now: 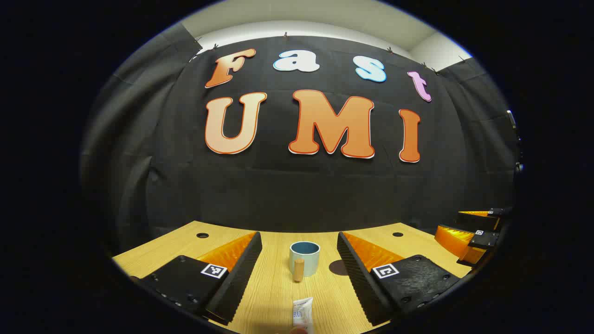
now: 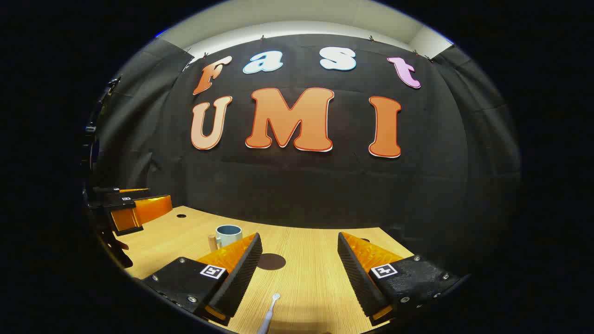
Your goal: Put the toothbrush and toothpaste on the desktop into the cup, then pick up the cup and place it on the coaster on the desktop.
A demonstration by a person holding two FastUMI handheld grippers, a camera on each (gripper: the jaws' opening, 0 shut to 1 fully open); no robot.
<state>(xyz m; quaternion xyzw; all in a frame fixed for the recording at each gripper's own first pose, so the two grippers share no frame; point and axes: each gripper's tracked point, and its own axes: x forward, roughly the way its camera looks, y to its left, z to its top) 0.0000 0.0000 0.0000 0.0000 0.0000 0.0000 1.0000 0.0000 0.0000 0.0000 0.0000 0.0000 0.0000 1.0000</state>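
Lying flat on the surface (image 1: 274, 297), the toothpaste (image 1: 302, 315) sits just ahead of the left hand-held gripper (image 1: 297, 273) with its long axis running along the fingers toward the cup (image 1: 305, 258), while the toothbrush (image 2: 269, 315) lies the same way between the fingers of the right hand-held gripper (image 2: 297, 273). Both hand-held grippers stand wide apart and hold nothing. Each has its own item nearest; the coaster (image 2: 271, 261) lies just beside the cup, with bare wood all round and the side edge well off.
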